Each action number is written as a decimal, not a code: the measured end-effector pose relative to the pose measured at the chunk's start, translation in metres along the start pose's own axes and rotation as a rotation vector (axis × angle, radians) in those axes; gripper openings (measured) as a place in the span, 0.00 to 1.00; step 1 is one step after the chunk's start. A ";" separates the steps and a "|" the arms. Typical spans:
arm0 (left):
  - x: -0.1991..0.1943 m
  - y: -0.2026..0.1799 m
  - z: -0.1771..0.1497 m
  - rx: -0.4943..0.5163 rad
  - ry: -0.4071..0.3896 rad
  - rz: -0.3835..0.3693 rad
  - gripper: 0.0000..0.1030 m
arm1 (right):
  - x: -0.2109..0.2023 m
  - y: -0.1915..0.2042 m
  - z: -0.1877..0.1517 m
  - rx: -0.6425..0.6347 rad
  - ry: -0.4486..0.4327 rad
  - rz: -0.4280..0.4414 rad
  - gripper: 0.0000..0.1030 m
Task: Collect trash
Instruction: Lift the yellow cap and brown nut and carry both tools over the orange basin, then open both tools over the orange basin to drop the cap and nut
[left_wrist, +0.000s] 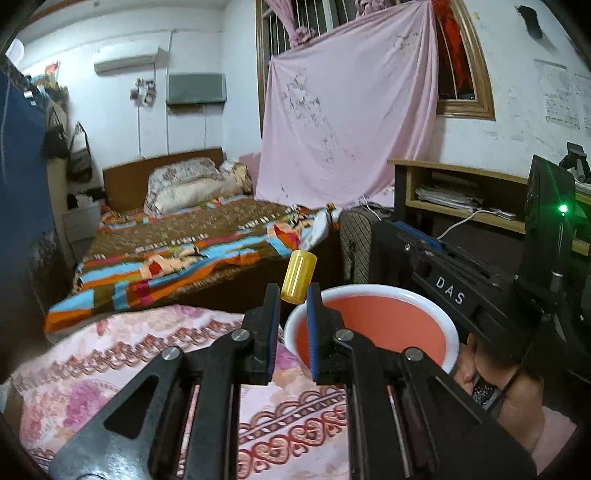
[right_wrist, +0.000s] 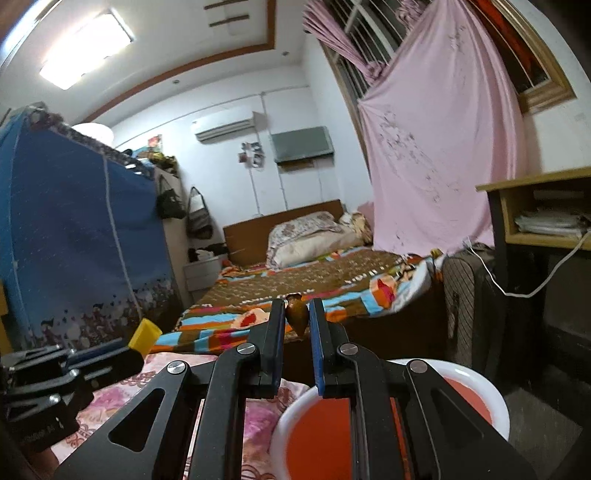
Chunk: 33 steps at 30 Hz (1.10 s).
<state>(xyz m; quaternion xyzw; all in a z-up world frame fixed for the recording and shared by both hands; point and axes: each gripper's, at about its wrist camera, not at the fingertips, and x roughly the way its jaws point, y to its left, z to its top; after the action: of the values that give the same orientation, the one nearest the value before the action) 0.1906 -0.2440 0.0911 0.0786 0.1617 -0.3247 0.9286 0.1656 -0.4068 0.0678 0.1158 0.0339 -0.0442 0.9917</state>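
My left gripper (left_wrist: 292, 295) is shut on a yellow plastic cap (left_wrist: 298, 276), held upright over the near rim of a red basin with a white rim (left_wrist: 424, 299). The same cap (right_wrist: 144, 335) and left gripper (right_wrist: 99, 356) show at the left of the right wrist view. My right gripper (right_wrist: 297, 314) is shut on a small brown scrap of trash (right_wrist: 297, 314), held above the basin (right_wrist: 495, 402). The right gripper's body (left_wrist: 461, 280) shows at the right of the left wrist view, beside the basin.
A pink floral bedspread (left_wrist: 110, 362) lies under both grippers. A bed with a striped blanket (left_wrist: 192, 243) is beyond. A suitcase (right_wrist: 469, 306) and a wooden desk (right_wrist: 535, 206) with a white cable stand at the right. A blue wardrobe (right_wrist: 74, 236) stands at the left.
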 end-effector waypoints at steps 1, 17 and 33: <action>0.003 0.000 0.000 -0.016 0.013 -0.014 0.00 | 0.000 -0.002 -0.001 0.006 0.006 -0.007 0.11; 0.053 -0.007 0.003 -0.172 0.181 -0.138 0.00 | 0.009 -0.024 -0.008 0.087 0.113 -0.101 0.12; 0.059 -0.002 0.002 -0.202 0.211 -0.142 0.04 | 0.014 -0.028 -0.011 0.109 0.155 -0.122 0.13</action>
<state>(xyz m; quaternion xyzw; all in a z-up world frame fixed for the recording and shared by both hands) 0.2333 -0.2807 0.0724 0.0069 0.2954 -0.3615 0.8843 0.1762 -0.4322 0.0501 0.1702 0.1149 -0.0971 0.9739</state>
